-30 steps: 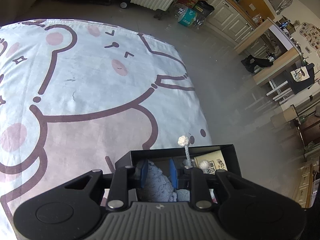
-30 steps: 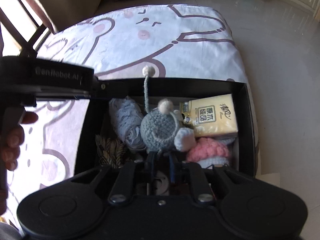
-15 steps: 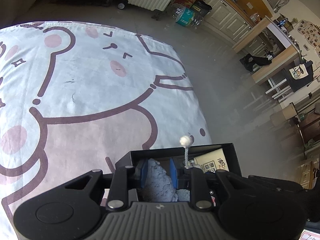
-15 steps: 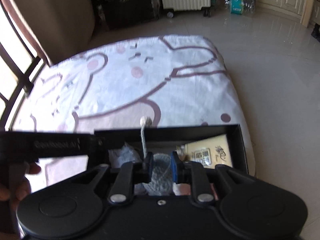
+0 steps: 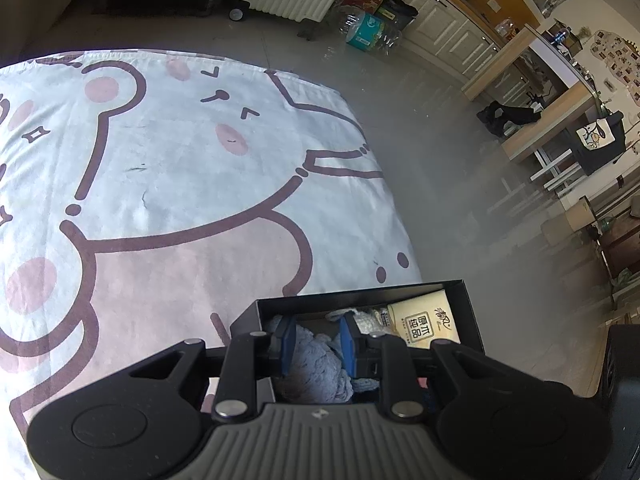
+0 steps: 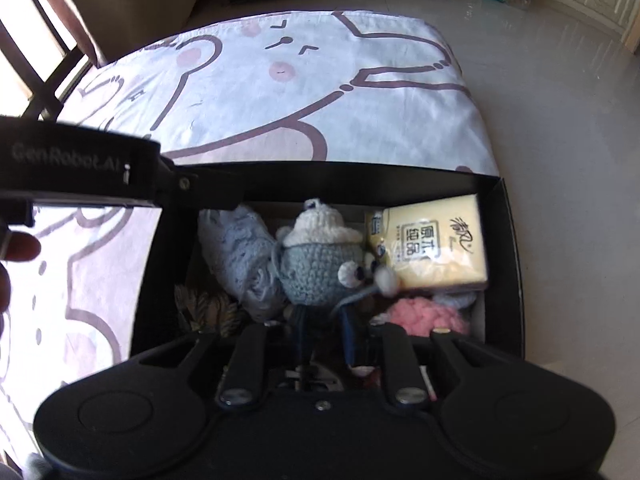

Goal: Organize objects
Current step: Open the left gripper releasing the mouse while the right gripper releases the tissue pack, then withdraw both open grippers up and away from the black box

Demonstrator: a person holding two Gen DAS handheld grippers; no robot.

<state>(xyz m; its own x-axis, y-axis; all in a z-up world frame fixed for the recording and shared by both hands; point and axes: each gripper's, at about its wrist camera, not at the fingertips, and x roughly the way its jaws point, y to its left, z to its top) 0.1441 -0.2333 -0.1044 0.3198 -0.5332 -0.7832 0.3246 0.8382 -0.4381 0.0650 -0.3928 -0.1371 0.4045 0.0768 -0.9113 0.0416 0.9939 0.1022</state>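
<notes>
An open black box [image 6: 360,176] sits at the corner of a bed with a cartoon-bear sheet [image 6: 320,100]. Inside lie a light blue knitted cloth [image 6: 240,256], a grey-blue crochet doll [image 6: 320,272] with a white cap, a yellow tissue pack [image 6: 436,248] and a pink crochet piece [image 6: 424,314]. My left gripper [image 5: 317,340] reaches into the box's left side, shut on the blue knitted cloth [image 5: 316,364]. My right gripper [image 6: 324,328] points steeply down, shut on the doll's lower edge. The doll's cord and pompom [image 6: 386,280] lie to its right.
A brown striped item [image 6: 204,312] lies in the box's near left corner. The left tool's black housing [image 6: 80,160] crosses the upper left of the right wrist view, with a person's fingers [image 6: 16,248] beside it. Tiled floor [image 6: 560,160] drops away right of the bed.
My right gripper rose with the doll, then came back down into the box. The doll's cord, which stood upright, now lies to the right. The left gripper stayed put.
</notes>
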